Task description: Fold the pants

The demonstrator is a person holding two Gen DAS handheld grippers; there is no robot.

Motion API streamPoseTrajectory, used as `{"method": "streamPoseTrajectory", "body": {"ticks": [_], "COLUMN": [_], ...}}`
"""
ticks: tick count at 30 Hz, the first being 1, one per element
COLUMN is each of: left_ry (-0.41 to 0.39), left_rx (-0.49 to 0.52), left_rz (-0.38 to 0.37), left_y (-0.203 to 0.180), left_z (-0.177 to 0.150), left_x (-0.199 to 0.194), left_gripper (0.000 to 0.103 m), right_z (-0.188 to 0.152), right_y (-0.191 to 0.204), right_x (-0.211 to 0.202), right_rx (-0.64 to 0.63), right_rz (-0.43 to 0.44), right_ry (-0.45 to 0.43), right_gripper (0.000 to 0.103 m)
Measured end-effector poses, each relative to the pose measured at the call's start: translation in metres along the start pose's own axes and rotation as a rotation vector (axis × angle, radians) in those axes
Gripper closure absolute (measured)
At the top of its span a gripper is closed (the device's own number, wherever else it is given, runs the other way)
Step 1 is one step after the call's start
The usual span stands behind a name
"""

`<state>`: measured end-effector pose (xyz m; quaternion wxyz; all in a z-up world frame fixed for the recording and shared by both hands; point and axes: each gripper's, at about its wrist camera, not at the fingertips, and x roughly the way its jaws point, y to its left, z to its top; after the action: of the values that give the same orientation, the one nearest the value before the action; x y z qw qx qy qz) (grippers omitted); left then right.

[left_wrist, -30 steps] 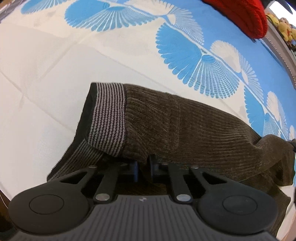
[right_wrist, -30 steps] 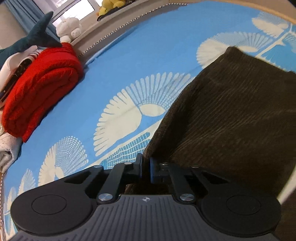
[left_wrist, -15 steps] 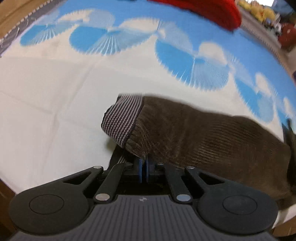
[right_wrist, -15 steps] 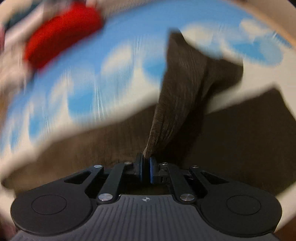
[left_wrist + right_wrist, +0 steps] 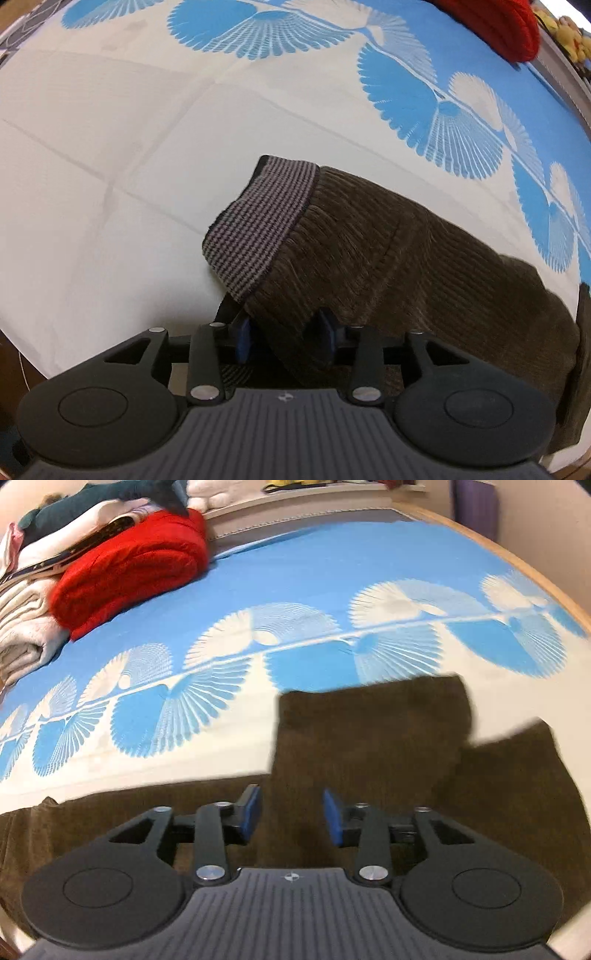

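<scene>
Brown corduroy pants lie folded on my bed sheet; left gripper and right gripper have just spread, releasing fabric toward twelve o'clock so the fold settles.

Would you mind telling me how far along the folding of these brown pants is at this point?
Done: the brown corduroy pants lie doubled over on the patterned bedsheet, the striped waistband laid on top. In hand: the left gripper and right gripper have just been opening; fabric sits between the left jaws, unpressed, while the right jaws stand over the pants. Left: the edges look uneven, so probably straightening and perhaps another fold.
</scene>
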<state>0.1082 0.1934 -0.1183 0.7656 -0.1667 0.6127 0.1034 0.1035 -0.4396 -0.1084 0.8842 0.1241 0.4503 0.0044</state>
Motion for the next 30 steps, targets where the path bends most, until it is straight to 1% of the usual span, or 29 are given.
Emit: {"method": "streamPoseTrajectory", "body": {"ticks": [2, 6, 8, 9, 10, 11, 12, 15, 16, 18, 19, 20, 21, 23, 24, 25, 26, 27, 28, 29, 30], "left_ry": [0.006, 0.010, 0.011, 0.010, 0.005, -0.001, -0.009, -0.032, -0.040, -0.050, -0.052, -0.057, -0.059, -0.040, -0.020, -0.004, 0.000, -0.002, -0.002, 0.002, 0.008], "left_rx": [-0.018, -0.018, -0.002, 0.004, 0.015, 0.023, 0.031, 0.040, 0.049, 0.064, 0.069, 0.078, 0.090, 0.110, 0.108, 0.094, 0.070, 0.049, 0.021, -0.008, -0.032], "left_rz": [0.004, 0.022, 0.035, 0.039, 0.044, 0.050, 0.056, 0.042, 0.035, 0.019, 0.011, 0.001, -0.005, -0.007, -0.017, -0.033, -0.047, -0.061, -0.077, -0.093, -0.100], "left_y": [0.002, -0.002, -0.005, -0.006, -0.007, -0.008, -0.008, -0.008, -0.007, -0.005, -0.004, -0.002, 0.000, 0.006, 0.009, 0.013, 0.017, 0.020, 0.023, 0.026, 0.027], "left_z": [0.003, 0.005, 0.005, 0.005, 0.004, 0.004, 0.003, -0.002, -0.004, -0.010, -0.011, -0.013, -0.015, -0.016, -0.016, -0.016, -0.014, -0.013, -0.011, -0.010, -0.009], "left_x": [0.002, 0.004, 0.006, 0.006, 0.005, 0.005, 0.004, -0.003, -0.006, -0.012, -0.014, -0.017, -0.018, -0.015, -0.012, -0.010, -0.011, -0.011, -0.011, -0.011, -0.010], "left_gripper": [0.061, 0.061, 0.062, 0.064, 0.066, 0.074, 0.077, 0.085, 0.086, 0.091, 0.092, 0.093, 0.093, 0.093, 0.092, 0.092, 0.090, 0.083, 0.078, 0.065, 0.058], "right_z": [0.004, 0.000, -0.008, -0.009, -0.007, -0.003, 0.002, 0.009, 0.005, -0.013, -0.028, -0.047, -0.064, -0.103, -0.118, -0.130, -0.136, -0.139, -0.141, -0.144, -0.147], "right_y": [0.019, 0.041, 0.045, 0.043, 0.039, 0.033, 0.025, -0.016, -0.034, -0.070, -0.091, -0.110, -0.123, -0.153, -0.168, -0.181, -0.192, -0.201, -0.212, -0.224, -0.232], "right_x": [0.028, 0.066, 0.077, 0.078, 0.075, 0.066, 0.053, -0.002, -0.026, -0.064, -0.080, -0.090, -0.094, -0.093, -0.089, -0.089, -0.093, -0.096, -0.098, -0.098, -0.097], "right_rx": [-0.115, -0.250, -0.325, -0.331, -0.310, -0.258, -0.200, 0.062, 0.155, 0.316, 0.401, 0.480, 0.532, 0.662, 0.713, 0.741, 0.745, 0.746, 0.764, 0.803, 0.842], "right_rz": [-0.069, -0.171, -0.257, -0.271, -0.268, -0.269, -0.275, -0.278, -0.282, -0.283, -0.274, -0.259, -0.249, -0.213, -0.172, -0.175, -0.215, -0.245, -0.247, -0.228, -0.212], "right_ry": [0.033, 0.130, 0.165, 0.172, 0.164, 0.138, 0.103, -0.052, -0.101, -0.154, -0.161, -0.143, -0.116, -0.018, 0.032, 0.045, 0.028, 0.004, -0.020, -0.034, -0.038], "right_gripper": [0.056, 0.056, 0.060, 0.071, 0.091, 0.094, 0.094, 0.095, 0.095, 0.095, 0.095, 0.095, 0.095, 0.095, 0.095, 0.095, 0.091, 0.091, 0.089, 0.079, 0.071]}}
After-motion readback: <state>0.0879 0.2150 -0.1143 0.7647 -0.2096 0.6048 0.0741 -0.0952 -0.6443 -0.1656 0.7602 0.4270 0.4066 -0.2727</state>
